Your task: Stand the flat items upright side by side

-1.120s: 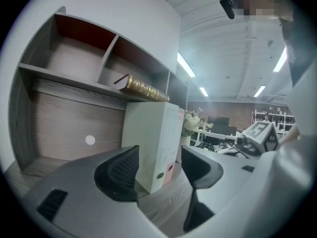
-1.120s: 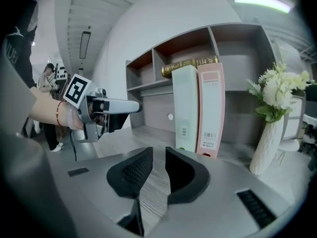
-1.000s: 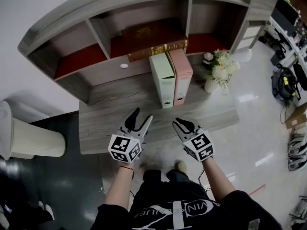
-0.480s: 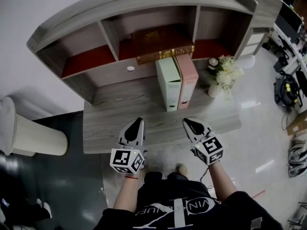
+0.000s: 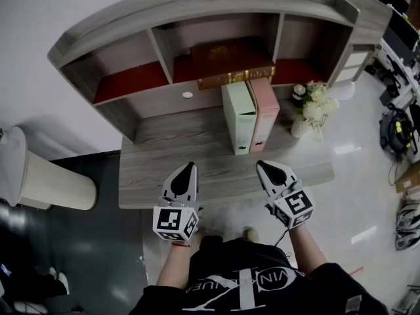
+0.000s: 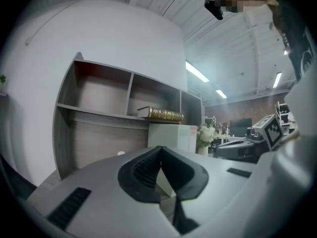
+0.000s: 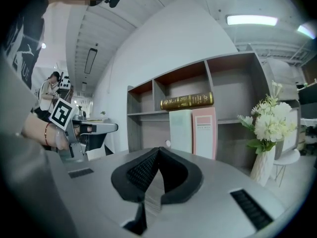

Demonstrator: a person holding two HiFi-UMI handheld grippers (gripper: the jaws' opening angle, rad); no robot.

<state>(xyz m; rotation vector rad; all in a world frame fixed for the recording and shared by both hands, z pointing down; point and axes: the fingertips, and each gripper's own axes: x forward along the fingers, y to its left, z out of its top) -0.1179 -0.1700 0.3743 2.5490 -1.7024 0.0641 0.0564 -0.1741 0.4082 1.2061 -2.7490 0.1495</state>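
A pale green file box and a pink file box stand upright side by side on the grey desk, touching each other; they also show as the green box and the pink box. A brown book with gilt spine lies flat on the shelf above them. My left gripper hovers over the desk's front edge, its jaws just closed with nothing between them. My right gripper is shut and empty too, in front of the boxes and apart from them.
A white vase of flowers stands on the desk right of the pink box. The shelf unit has red-floored compartments. A white bin stands on the floor at the left. Office gear lies on the floor at the right.
Both grippers have drawn back from the boxes toward the desk's front edge. The left gripper's jaws, apart a second ago, have closed; the right jaws have closed too.
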